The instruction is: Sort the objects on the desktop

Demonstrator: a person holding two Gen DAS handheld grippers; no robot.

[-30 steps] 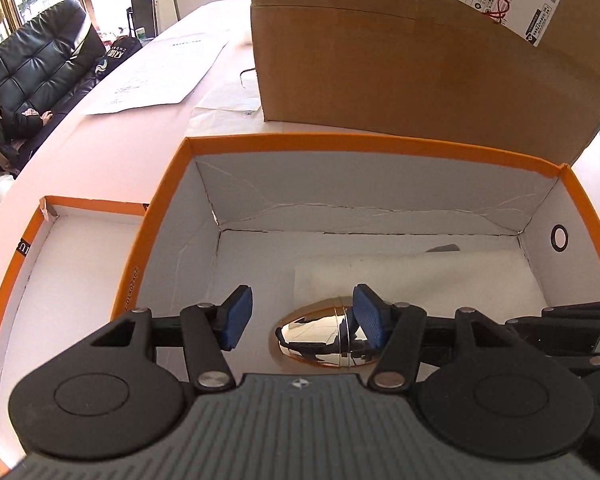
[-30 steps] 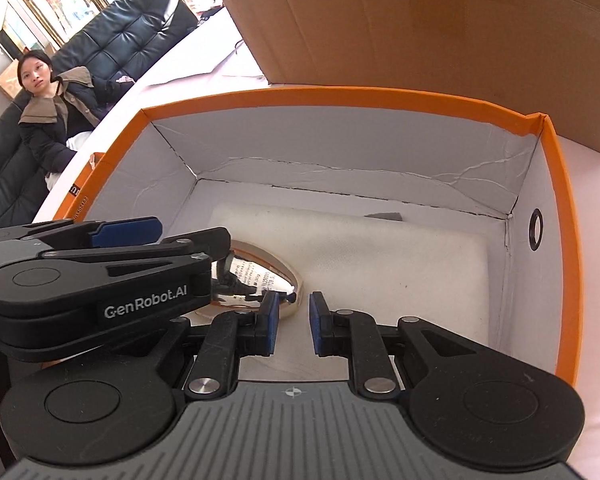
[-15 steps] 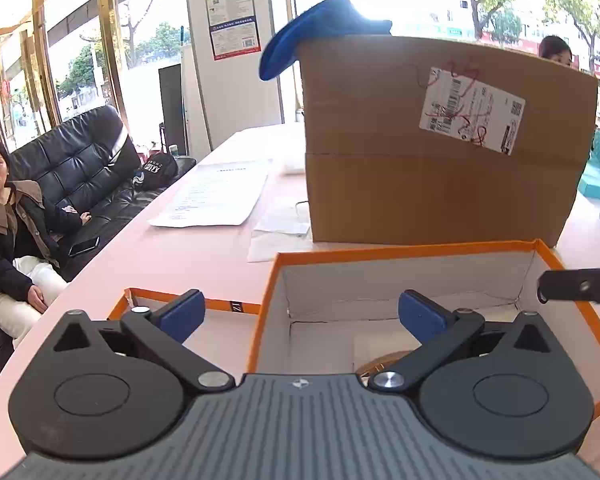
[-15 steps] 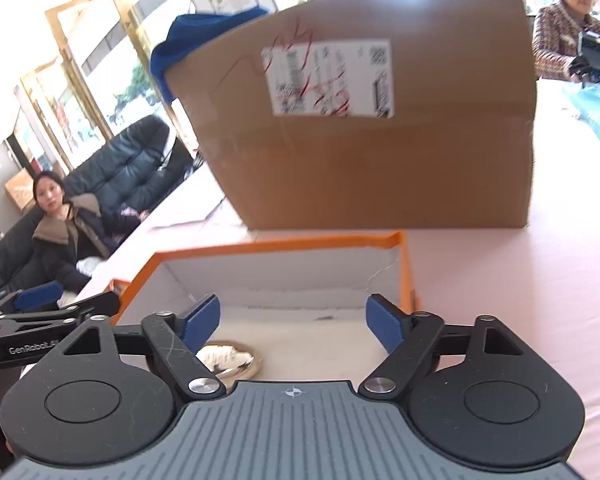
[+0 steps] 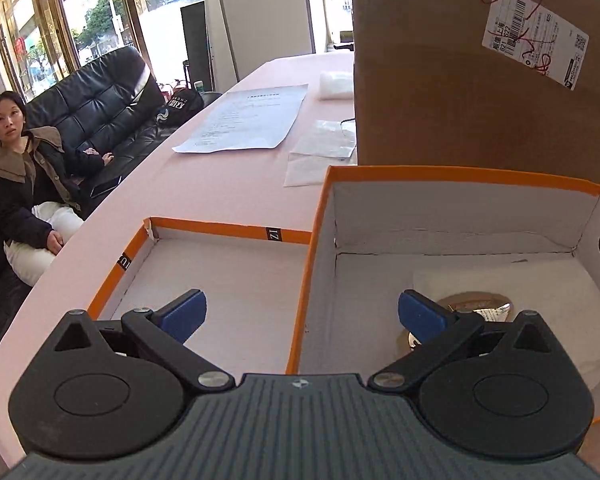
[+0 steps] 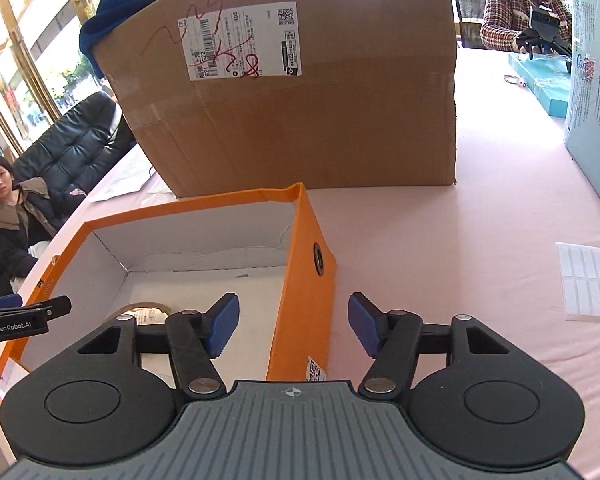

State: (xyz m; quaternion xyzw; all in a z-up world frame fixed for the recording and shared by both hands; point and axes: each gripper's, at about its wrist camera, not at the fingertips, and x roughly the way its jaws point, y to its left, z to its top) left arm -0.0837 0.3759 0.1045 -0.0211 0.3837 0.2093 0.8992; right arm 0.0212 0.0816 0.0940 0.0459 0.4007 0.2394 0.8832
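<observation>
My left gripper (image 5: 302,314) and right gripper (image 6: 293,326) both spread wide, empty. Shiny round tape roll (image 5: 478,306) lies inside orange-rimmed white cardboard box (image 5: 460,176). Placement looks done. Next: find another desktop item; shallow orange-edged lid (image 5: 228,226) beside box.

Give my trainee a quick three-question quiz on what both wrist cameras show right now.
1. True or false: the left hand-held gripper is shut on the roll of tape.
2. Where does the roll of tape lie?
A. in the orange box
B. in the orange lid
C. on the brown carton
3. Fill in: the right hand-held gripper straddles the orange box's ____ wall.

Key
1. False: both grippers are open and empty.
2. A: it lies on the white padding inside.
3. Right-hand.
</observation>
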